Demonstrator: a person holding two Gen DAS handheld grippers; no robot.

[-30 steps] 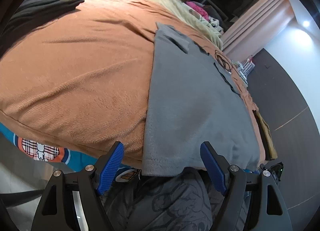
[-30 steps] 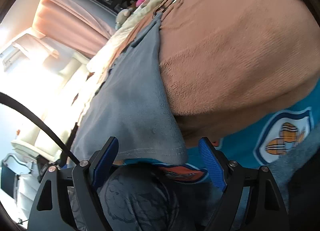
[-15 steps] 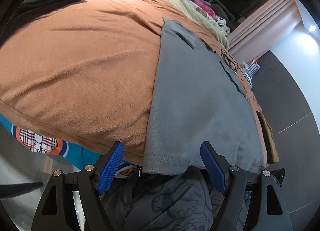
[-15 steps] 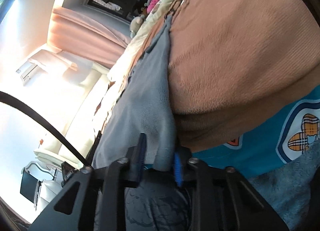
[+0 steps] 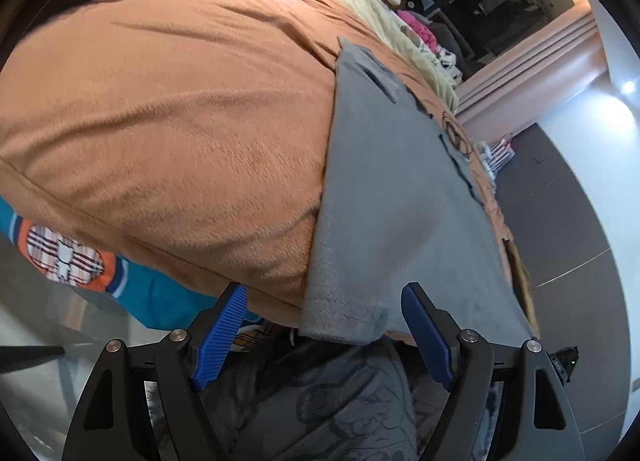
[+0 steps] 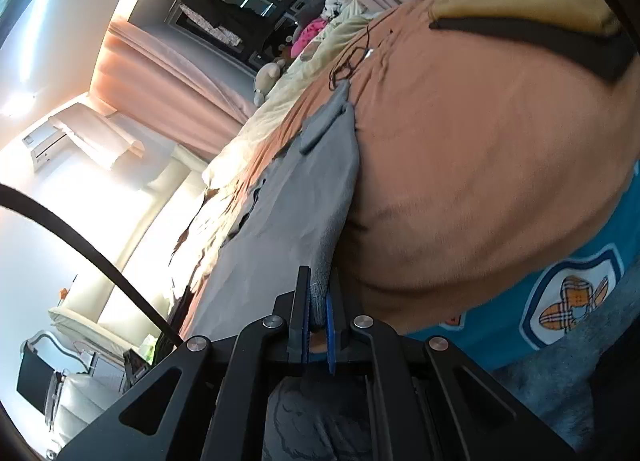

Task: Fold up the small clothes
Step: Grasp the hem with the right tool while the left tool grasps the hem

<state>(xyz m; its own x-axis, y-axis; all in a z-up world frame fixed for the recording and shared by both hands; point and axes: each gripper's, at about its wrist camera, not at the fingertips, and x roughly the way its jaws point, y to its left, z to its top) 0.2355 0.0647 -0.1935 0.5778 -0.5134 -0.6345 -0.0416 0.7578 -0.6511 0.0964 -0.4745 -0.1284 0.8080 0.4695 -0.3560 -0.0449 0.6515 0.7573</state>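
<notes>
Two claws are working the near hem of the grey T-shirt (image 5: 400,189), which is lying flat on the brown blanket (image 5: 180,121) of the bed. Right claw (image 6: 318,317) is clenching one hem corner; left claw (image 5: 326,335) is standing released, straddling the other. Next move, by judgement: closing the left claw, then lifting both corners together.

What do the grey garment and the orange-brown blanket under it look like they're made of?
Grey garment: looks like soft matte knit, maybe cotton jersey; it drapes limply and has a stitched hem. Orange-brown blanket: seems plush fleece or velour, with a short fuzzy nap and a faint sheen along its folds. Neither fibre can be confirmed from the pictures.
</notes>
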